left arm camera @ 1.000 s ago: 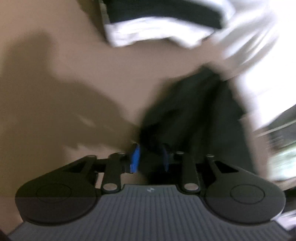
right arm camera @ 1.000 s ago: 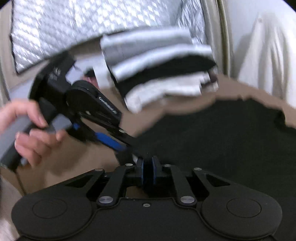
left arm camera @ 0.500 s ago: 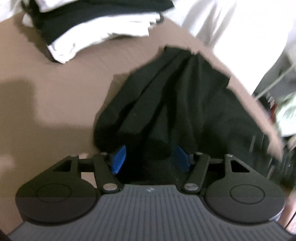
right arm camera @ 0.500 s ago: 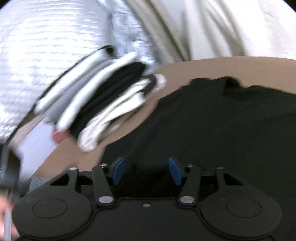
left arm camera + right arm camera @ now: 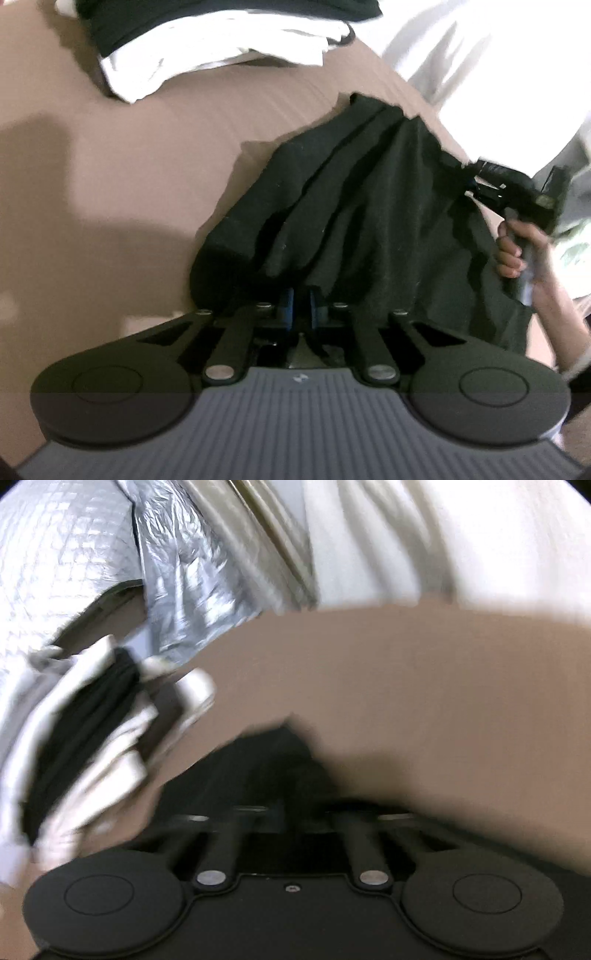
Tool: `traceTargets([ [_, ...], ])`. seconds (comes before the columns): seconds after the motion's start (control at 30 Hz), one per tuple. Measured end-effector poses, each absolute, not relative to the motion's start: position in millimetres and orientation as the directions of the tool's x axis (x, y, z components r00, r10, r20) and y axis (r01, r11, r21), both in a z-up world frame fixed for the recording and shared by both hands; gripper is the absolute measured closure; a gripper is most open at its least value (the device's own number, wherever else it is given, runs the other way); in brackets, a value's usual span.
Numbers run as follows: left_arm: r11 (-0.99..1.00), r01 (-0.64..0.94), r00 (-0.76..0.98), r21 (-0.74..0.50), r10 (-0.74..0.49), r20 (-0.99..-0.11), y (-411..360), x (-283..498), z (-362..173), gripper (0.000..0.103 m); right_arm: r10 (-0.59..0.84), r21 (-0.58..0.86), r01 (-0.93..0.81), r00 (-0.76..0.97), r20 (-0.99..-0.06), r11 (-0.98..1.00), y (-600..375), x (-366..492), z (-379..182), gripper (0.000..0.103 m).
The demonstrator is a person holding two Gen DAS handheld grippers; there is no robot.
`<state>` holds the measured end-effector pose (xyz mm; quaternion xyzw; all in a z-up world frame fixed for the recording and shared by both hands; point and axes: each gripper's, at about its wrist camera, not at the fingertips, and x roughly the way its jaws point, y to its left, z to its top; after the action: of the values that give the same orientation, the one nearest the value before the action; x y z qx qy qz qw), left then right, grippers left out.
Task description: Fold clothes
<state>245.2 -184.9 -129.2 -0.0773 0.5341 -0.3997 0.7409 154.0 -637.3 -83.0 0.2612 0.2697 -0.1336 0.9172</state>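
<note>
Stack of folded clothes [image 5: 221,55], black and white layers, sits at the far left of the tan surface [image 5: 110,184], kept clear of the working area. Black garment [image 5: 362,221] lies bunched mid-surface, pleats fanning from the near edge. Left gripper [image 5: 300,308] is pinched tight on that near edge, blue pads [image 5: 286,308] nearly meeting with cloth between. Right gripper [image 5: 471,184], held in a hand [image 5: 517,247] at the right, grips the garment's far side; its own view is blurred, fingers closed on dark cloth. Two-corner hold likely meant for spreading it flat before folding.
</note>
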Motion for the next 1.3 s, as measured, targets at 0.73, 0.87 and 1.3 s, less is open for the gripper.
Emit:
traceTargets([
  [0.73,0.680,0.722,0.277,-0.131,-0.457,-0.845,-215,171,-106,0.037,0.020,0.357,0.357,0.682,-0.732,0.863,-586,-86,-52,0.040],
  [0.87,0.610,0.790,0.366,-0.057,-0.544,-0.755,-221,128,-78,0.037,0.013,0.407,0.422,0.681,-0.732,0.810,-602,-151,-59,0.038],
  [1.3,0.354,0.909,0.064,-0.218,-0.638,-0.768,-262,-19,-103,0.033,0.244,0.588,0.559,0.570,-0.784,0.585,-624,-233,-122,0.034],
])
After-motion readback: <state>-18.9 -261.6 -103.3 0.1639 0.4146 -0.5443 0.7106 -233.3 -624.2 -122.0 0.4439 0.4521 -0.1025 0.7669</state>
